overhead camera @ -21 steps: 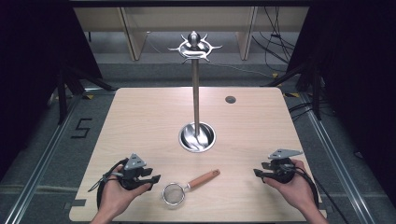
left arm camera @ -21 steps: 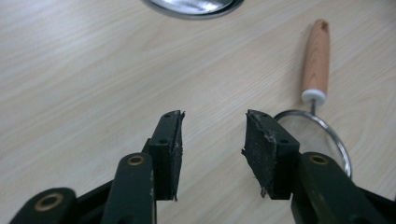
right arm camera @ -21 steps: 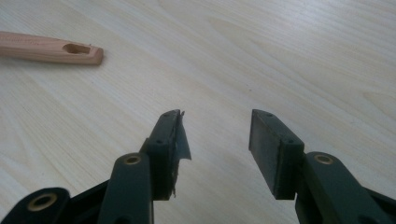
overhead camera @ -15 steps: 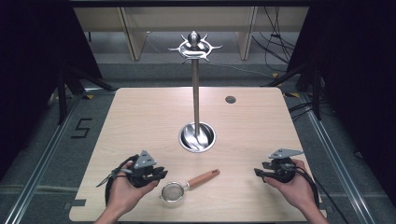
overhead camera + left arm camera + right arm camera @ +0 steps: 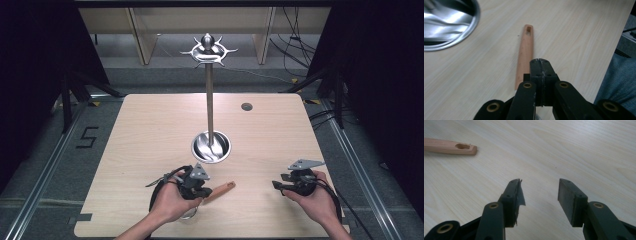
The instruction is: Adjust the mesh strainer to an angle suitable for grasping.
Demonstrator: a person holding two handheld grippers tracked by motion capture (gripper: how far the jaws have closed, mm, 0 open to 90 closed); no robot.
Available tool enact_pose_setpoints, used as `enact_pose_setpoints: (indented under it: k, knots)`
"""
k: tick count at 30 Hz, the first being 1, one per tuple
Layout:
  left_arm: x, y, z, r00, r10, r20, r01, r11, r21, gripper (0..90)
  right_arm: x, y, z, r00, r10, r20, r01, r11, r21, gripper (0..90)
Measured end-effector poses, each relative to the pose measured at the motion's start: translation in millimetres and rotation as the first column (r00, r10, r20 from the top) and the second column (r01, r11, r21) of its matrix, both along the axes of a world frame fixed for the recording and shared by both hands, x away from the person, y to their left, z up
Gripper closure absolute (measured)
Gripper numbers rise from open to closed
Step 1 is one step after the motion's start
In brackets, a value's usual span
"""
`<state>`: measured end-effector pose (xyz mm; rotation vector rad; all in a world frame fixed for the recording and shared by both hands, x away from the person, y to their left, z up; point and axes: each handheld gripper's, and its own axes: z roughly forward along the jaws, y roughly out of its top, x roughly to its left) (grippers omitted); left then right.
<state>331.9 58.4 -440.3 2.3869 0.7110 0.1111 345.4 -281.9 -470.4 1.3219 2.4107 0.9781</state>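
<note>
Two hand-held grippers at the near edge, left one over the strainer handle with jaws together

Counter: light wood, mostly bare. Largest thing on it is the metal stand, upright at centre, round dished base, hooked crown on top.

Strainer: lies just this side of the base, wooden handle running toward the right, hanging hole at the free end. The mesh bowl end sits under the left hand, so I can't judge it.

Left hand-held gripper: jaws pressed together, nothing between them, tips hovering over the handle's near part, slightly to one side of it. Whether they touch the wood I can't tell.

Right hand-held gripper: jaws spread wide, empty, low over bare counter, well apart from the handle tip. A loose flap of pad material hangs off one jaw.

My read: next step is a pick of the handle, likely to hang it on the stand. To do it well:
- open the left jaws first; closed, they'd only shove the handle
- straddle the handle across its width, not along it
- grip mid-handle, leaving the hole end free for a hook
- keep clear of the stand base on the lift
</note>
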Motion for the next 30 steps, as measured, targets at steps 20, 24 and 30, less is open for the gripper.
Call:
enact_pose_setpoints:
  k: [20,24,30]
  knots:
    - [24.4,-59.7,-29.5,0.9978,-0.024,-0.061,0.035,0.982,0.186,88.9,-1.2,4.0,-2.2,0.9993,-0.022,0.032,0.022,1.0,-0.001,52.9]
    - [26.7,-66.1,-34.6,0.9985,-0.011,-0.053,0.023,0.9764,0.215,88.5,-0.7,3.9,-0.7,1.0,-0.005,0.003,0.005,1.0,-0.025,52.9]
    - [31.5,-76.2,-35.8,0.9984,0.004,-0.057,0.01,0.9689,0.247,88.3,-0.3,4.7,-0.8,1.0,0.009,0.001,-0.009,0.999,-0.036,53.2]
